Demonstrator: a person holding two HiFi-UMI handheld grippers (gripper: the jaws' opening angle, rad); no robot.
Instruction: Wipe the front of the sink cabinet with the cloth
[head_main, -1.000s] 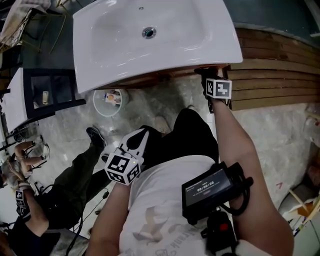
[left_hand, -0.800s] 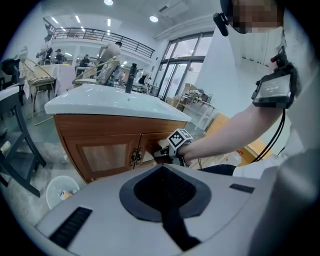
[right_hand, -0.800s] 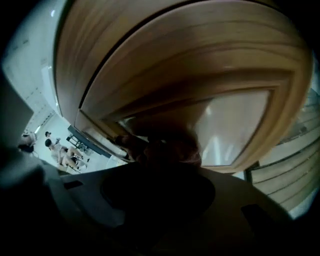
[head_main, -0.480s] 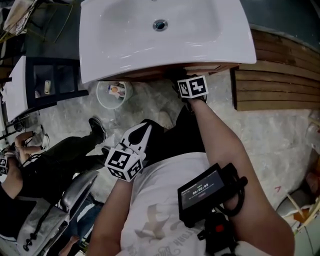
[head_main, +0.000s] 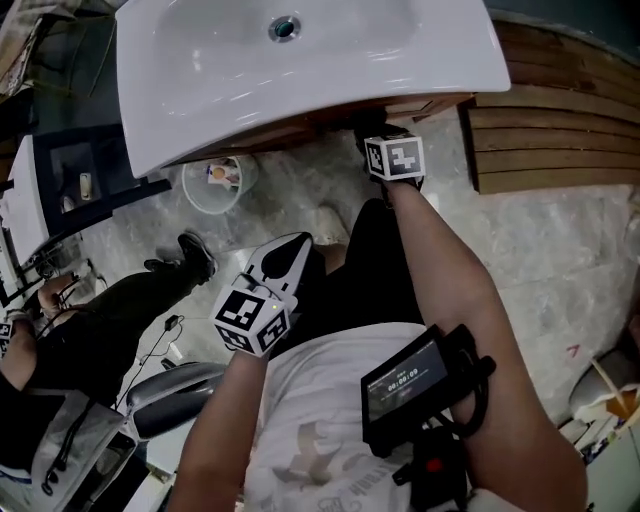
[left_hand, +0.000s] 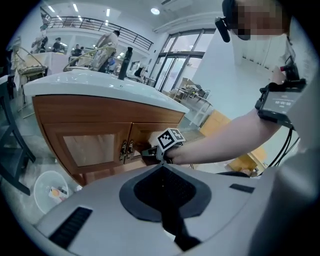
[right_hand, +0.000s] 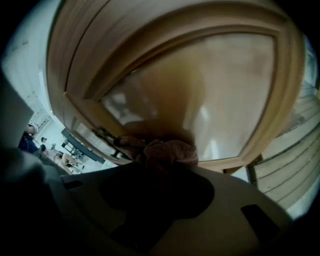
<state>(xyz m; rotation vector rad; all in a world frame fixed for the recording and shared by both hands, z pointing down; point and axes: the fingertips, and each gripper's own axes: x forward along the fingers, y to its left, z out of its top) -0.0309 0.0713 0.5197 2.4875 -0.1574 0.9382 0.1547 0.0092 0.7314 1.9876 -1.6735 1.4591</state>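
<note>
The wooden sink cabinet (left_hand: 95, 145) stands under a white basin (head_main: 330, 70), its two doors meeting at metal handles (left_hand: 125, 149). My right gripper (right_hand: 160, 155) is shut on a bunched pinkish-brown cloth (right_hand: 169, 150), which presses against the right door's pale panel (right_hand: 210, 95). In the head view that gripper (head_main: 385, 135) reaches under the basin's rim to the cabinet front (head_main: 300, 135). In the left gripper view the cloth (left_hand: 149, 154) shows dark, just right of the handles. My left gripper (head_main: 290, 252) hangs back near my waist, shut and holding nothing.
A clear round bin (head_main: 213, 183) with scraps sits on the marble floor left of the cabinet. A slatted wooden panel (head_main: 560, 130) runs off to the right. Another person's leg and shoe (head_main: 150, 300) lie to the left, beside a dark shelf unit (head_main: 80, 180).
My right gripper has slid the cloth leftward along the cabinet front, then partway back to the right. The left gripper has stayed near my waist.
</note>
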